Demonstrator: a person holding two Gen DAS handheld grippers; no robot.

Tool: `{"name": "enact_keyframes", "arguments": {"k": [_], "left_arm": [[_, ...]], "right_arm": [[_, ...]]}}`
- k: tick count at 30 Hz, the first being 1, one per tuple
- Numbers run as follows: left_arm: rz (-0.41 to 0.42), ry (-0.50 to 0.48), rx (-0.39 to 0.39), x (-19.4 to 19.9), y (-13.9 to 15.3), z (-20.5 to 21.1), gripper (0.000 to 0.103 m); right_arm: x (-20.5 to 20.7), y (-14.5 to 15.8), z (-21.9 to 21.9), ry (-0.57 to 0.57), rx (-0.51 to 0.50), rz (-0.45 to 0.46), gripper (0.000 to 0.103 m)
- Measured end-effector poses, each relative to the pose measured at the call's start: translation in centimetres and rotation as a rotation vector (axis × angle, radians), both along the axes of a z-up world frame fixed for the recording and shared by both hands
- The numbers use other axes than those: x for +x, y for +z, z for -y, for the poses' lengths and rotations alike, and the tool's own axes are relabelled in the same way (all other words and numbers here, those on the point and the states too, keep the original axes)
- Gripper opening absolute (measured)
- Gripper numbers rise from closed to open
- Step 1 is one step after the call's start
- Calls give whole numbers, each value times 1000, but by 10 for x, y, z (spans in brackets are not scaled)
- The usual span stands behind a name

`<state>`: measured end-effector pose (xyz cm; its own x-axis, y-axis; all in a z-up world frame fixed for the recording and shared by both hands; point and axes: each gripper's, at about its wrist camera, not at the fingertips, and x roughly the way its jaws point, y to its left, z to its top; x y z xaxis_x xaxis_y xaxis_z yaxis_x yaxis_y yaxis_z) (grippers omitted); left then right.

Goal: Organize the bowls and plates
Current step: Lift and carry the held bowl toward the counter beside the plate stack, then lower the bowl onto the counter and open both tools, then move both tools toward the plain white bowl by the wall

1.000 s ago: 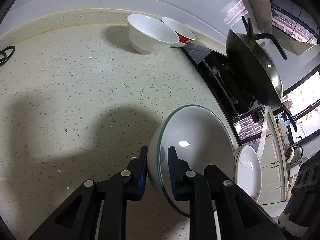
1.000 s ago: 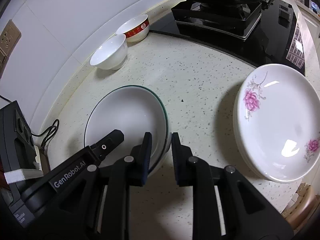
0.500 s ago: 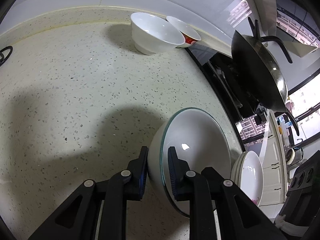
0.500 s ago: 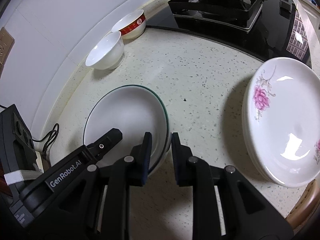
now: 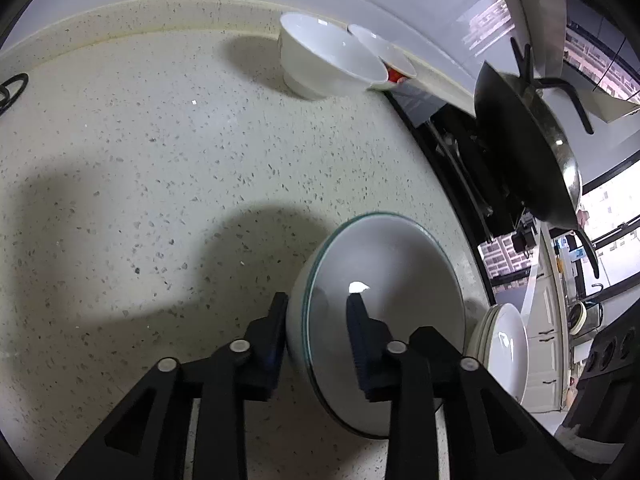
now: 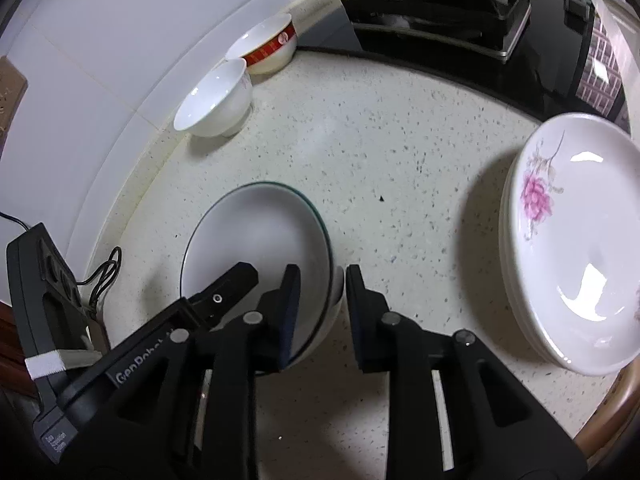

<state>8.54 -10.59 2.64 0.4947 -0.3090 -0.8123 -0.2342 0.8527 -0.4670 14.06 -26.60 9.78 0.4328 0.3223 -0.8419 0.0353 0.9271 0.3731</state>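
— Both pairs of tongs have spread since a second ago. They were pinching the rim of the wide white ceramic bowl with the thin green edge (image 5: 394,280); now the left gripper (image 5: 317,332) straddles that rim with a gap on the inner side, and the right gripper (image 6: 322,304) has opened too, one finger over the bowl's inside and the other clear of its outer wall.

— So the bowl is down?

— It looks set on the speckled pale stone counter (image 6: 384,152), lower centre of both views, and it seems released. I judge the placing step is finishing.

— Where is everything else?

— The small plain white bowl (image 6: 214,104) and the red-banded white bowl (image 6: 266,46) sit touching each other by the wall, upper left of the right wrist view. The stack of white plates with pink flowers (image 6: 576,248) lies at the right edge, well apart from the big bowl. A black wok (image 5: 528,152) sits on the dark hob at upper right of the left wrist view.

— Next move?

— Likely lift both grippers straight off the rim without nudging it, then reach for one of the small bowls to nest them.
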Motion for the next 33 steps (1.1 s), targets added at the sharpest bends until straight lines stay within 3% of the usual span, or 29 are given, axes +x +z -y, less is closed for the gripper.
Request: {"name": "enact_keyframes", "arguments": {"k": [5, 15, 24, 33], "left_arm": [[19, 34, -23, -2, 7, -12, 50], [27, 46, -17, -18, 12, -23, 58], [127, -7, 124, -44, 42, -25, 82], [174, -37, 280, -49, 51, -35, 84]], "right_arm": [[-3, 7, 2, -8, 13, 23, 48], [-16, 23, 11, -24, 25, 66, 54], [-29, 45, 11, -25, 26, 122, 68], [-25, 65, -5, 22, 10, 182, 79]]}}
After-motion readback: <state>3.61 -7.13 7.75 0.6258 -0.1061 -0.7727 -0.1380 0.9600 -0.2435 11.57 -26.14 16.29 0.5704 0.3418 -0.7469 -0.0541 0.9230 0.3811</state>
